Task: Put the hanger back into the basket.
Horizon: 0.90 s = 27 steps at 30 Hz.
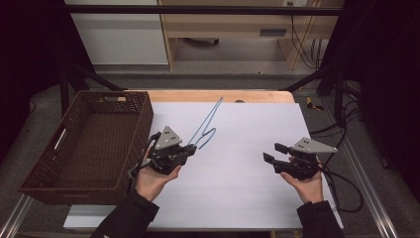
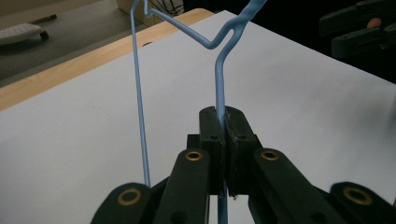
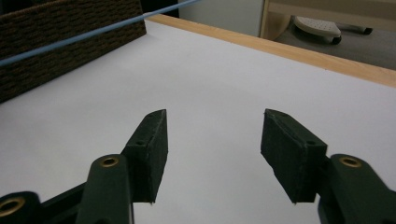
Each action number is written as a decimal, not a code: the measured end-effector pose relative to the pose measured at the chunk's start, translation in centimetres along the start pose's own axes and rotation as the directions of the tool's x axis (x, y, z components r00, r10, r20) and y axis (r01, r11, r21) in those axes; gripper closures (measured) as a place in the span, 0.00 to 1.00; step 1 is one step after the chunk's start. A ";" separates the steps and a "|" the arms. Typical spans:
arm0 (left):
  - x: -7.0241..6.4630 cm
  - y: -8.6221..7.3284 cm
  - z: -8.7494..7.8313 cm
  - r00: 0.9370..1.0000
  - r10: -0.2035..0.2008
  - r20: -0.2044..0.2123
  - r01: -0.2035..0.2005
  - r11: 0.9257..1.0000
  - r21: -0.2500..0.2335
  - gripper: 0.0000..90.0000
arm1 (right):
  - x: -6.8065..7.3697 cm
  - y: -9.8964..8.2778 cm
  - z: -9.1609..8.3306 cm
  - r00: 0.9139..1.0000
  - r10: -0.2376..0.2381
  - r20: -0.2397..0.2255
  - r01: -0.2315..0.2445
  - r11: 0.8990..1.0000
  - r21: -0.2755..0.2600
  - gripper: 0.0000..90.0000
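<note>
At the table's left edge, a dark woven basket [image 1: 89,144] sits partly off the white sheet [image 1: 237,173] covering the wooden table [image 1: 218,95]; its near corner is in shadow and its contents cannot be made out from the high view. Just beside it, the person's left hand [image 1: 151,181] holds the left gripper [image 1: 190,148], its jaws closed tight on a light blue wire hanger [image 1: 207,130]. In the left gripper view the left gripper [image 2: 224,126] pinches one strand of the hanger [image 2: 219,79] between its pads, the wire running up to a bend and out past the top of the frame, so the hanger's full outline is cut off; a second strand climbs at the left, its lower end hidden behind the gripper's arm. From above, the hanger is held above the sheet's middle-left, slanting away toward the table's far edge, thin and hard to trace in full. Well apart to the right, the right hand [image 1: 307,187] holds the right gripper [image 1: 275,152] over the sheet, jaws spread wide with nothing between them. The right gripper view shows the right gripper [image 3: 212,144] open above bare white sheet [image 3: 210,84], the basket [image 3: 60,42] and a blurred length of blue hanger [image 3: 93,31] crossing the upper left.
</note>
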<state>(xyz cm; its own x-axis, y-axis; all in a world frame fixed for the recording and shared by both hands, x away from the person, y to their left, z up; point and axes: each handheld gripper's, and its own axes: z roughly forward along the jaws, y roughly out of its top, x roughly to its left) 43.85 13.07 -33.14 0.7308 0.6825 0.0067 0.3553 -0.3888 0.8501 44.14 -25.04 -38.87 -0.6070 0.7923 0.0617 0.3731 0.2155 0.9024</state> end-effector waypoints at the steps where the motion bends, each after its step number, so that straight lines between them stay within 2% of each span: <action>1: 0.0 0.2 -0.3 1.000 0.007 0.009 -0.007 1.000 -0.005 0.97 | -0.1 -0.2 -0.1 1.000 0.002 -0.003 -0.002 1.000 0.003 0.45; 5: 0.4 0.9 -1.5 0.999 0.032 0.029 -0.031 0.999 -0.014 0.97 | -0.2 -1.0 -0.4 1.000 0.010 0.001 -0.010 1.000 0.011 0.41; 11: 1.3 2.1 -3.5 0.998 0.054 0.012 -0.054 0.998 -0.027 0.97 | -0.3 -1.6 -0.7 0.999 0.031 0.018 -0.031 0.999 -0.006 0.26; 16: 2.3 2.7 -5.2 0.996 0.084 0.009 -0.083 0.996 -0.029 0.97 | -0.2 -1.8 -1.0 0.999 0.027 0.021 -0.026 0.999 -0.026 0.15; 22: 3.8 3.2 -6.6 0.997 0.073 0.017 -0.072 0.997 -0.037 0.97 | 0.0 -2.0 -1.3 1.000 0.022 0.017 -0.021 0.999 -0.034 0.11; 27: 5.0 3.5 -7.7 0.996 0.085 0.014 -0.084 0.996 -0.032 0.97 | 0.1 -2.1 -1.4 1.000 0.019 0.014 -0.019 0.999 -0.027 0.10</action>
<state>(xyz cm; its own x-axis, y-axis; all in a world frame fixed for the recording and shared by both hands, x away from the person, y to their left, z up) 44.28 19.91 -26.12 0.7662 0.6386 0.0714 0.2739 -0.4250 0.8628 42.38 -26.21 -40.16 -0.5902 0.8039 0.0732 0.3656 0.1853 0.9121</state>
